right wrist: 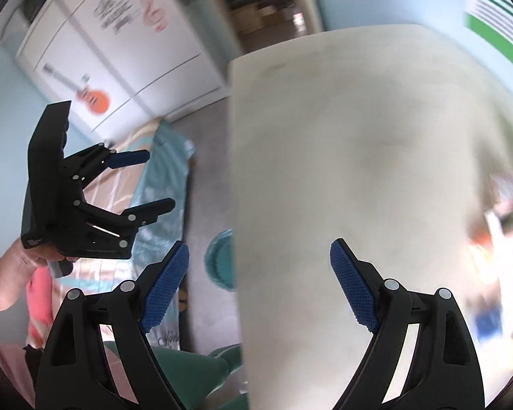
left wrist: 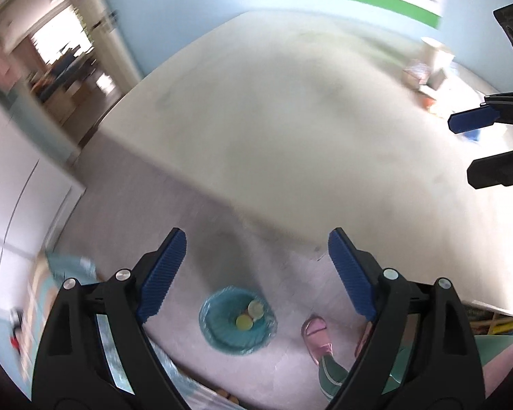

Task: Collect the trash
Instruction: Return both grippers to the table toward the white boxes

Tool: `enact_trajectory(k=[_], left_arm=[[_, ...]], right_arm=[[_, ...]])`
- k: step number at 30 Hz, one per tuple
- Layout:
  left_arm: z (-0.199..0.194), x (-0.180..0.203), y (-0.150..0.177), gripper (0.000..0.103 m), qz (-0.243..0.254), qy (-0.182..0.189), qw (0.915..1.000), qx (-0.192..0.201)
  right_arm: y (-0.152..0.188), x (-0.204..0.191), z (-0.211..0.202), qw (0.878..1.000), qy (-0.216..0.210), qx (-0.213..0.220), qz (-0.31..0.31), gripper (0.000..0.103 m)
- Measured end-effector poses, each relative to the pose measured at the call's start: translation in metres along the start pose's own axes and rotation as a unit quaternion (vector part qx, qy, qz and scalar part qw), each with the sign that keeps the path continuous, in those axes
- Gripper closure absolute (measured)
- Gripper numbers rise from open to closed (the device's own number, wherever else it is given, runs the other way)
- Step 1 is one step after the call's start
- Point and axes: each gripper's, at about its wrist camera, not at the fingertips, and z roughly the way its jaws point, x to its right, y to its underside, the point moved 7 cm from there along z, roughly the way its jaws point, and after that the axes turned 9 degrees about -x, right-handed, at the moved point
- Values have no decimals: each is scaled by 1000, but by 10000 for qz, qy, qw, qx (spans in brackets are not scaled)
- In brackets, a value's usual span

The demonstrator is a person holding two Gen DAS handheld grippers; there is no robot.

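Note:
A trash bin lined with a teal bag (left wrist: 237, 321) stands on the floor beside the table, with a yellow disc (left wrist: 244, 322) and a pale lid inside; its rim also shows in the right wrist view (right wrist: 220, 259). My left gripper (left wrist: 256, 273) is open and empty, high above the bin past the table's edge; it also shows in the right wrist view (right wrist: 154, 181). My right gripper (right wrist: 260, 283) is open and empty over the white table (right wrist: 359, 171); it also shows in the left wrist view (left wrist: 472, 150). Blurred trash items (left wrist: 424, 75) lie at the table's far right.
A white cabinet with a guitar picture (right wrist: 119, 61) stands left of the table. A bed with a teal and pink cover (right wrist: 147, 212) lies to the left. The person's pink slipper (left wrist: 316, 335) is on the floor near the bin. A doorway (left wrist: 61, 58) opens beyond the table.

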Motion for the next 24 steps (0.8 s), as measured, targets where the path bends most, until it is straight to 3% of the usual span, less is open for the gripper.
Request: enact_trajectory(k=[6,17,24], left_arm=[[-2,72,-39,19,765,312,9963,236],[-3,178,-99,19,1586,769,9837,361],[9,230,-127,19,1977,903,9755,331]], right_arm=[[52,64,-40,9961,374,256,762,19],[137,144,-93,9763,798,623,1913,19],[157,174,-108,9626,1005,740,2403,19]])
